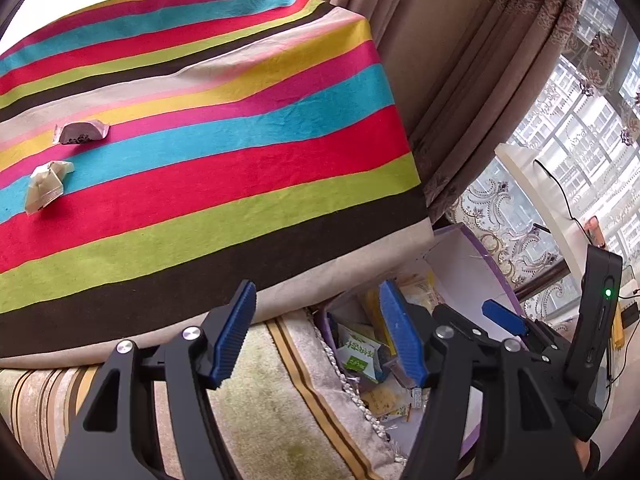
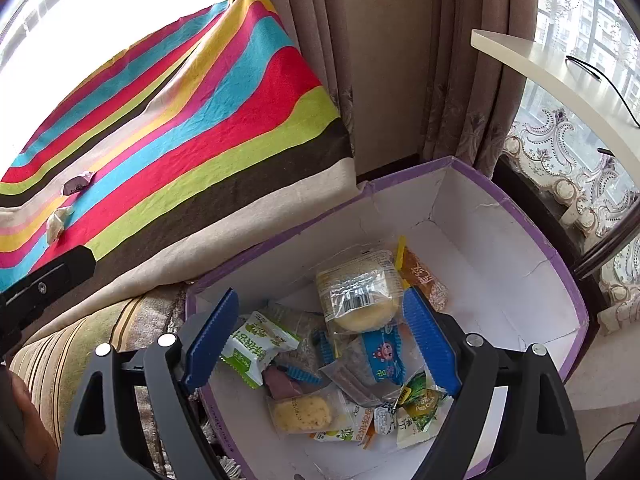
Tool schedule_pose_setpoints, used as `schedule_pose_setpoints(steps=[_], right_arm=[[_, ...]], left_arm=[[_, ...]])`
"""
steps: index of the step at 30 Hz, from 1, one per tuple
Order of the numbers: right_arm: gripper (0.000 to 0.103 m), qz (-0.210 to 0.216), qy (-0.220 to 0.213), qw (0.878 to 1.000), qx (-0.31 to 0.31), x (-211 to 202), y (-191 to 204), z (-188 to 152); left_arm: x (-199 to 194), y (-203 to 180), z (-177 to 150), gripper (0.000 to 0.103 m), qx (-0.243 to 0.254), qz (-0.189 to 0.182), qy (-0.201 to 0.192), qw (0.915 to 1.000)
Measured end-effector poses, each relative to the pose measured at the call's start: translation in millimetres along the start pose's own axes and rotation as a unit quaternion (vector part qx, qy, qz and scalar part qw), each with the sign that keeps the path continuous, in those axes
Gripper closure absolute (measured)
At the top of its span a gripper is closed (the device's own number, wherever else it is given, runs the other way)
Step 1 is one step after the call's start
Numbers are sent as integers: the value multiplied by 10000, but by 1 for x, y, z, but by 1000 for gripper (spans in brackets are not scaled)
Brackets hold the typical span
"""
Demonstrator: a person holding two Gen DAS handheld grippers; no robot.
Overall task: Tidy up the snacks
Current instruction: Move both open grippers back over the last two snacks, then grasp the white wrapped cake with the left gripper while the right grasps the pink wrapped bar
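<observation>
Right gripper (image 2: 322, 348) fingers spread wide, nothing gripped, hovering over the purple-edged box (image 2: 520, 240). Inside the box: green-white snack packet (image 2: 256, 346), round bun in clear wrap (image 2: 358, 290), more packets piled beside them. Left gripper (image 1: 320, 334) fingers released, empty, over the box's near-left edge. Beyond the box, on the striped surface (image 1: 240, 120): two wrapped snacks, dark-print one (image 1: 82, 132) and cream one (image 1: 46, 186), near each other.

A matt, slightly creased woven cloth in bright stripes (image 1: 224, 168) is shown. The purple-edged white box (image 2: 500, 240) appears to be cracked matt cardboard. Glossy clear and printed plastic wrappers (image 2: 360, 292) are seen; ribbed blue gripper pads (image 2: 430, 336) look rubbery.
</observation>
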State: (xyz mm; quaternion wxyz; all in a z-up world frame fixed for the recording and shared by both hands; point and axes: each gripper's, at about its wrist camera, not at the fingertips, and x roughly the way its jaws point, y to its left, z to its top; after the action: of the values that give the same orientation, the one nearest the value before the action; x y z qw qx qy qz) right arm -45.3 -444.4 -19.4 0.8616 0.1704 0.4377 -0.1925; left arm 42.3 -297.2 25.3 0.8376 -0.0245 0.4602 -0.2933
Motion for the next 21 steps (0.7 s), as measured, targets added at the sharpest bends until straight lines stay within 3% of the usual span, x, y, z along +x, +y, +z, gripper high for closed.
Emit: schedule_pose_setpoints(steps=[9,15,21], right_arm=[[17,298,112,9990,-303,5,32,2],[16,375,141,9983,-421,8,52,8],[16,459,127,9972,-570,12,74,16]], left_arm=[[-17,73,16,38,-847,449,-273,9950],[-33,144,27,38,-1589,905,-488,9819],[-42,206,44,33,-2004,1353,-646,9682]])
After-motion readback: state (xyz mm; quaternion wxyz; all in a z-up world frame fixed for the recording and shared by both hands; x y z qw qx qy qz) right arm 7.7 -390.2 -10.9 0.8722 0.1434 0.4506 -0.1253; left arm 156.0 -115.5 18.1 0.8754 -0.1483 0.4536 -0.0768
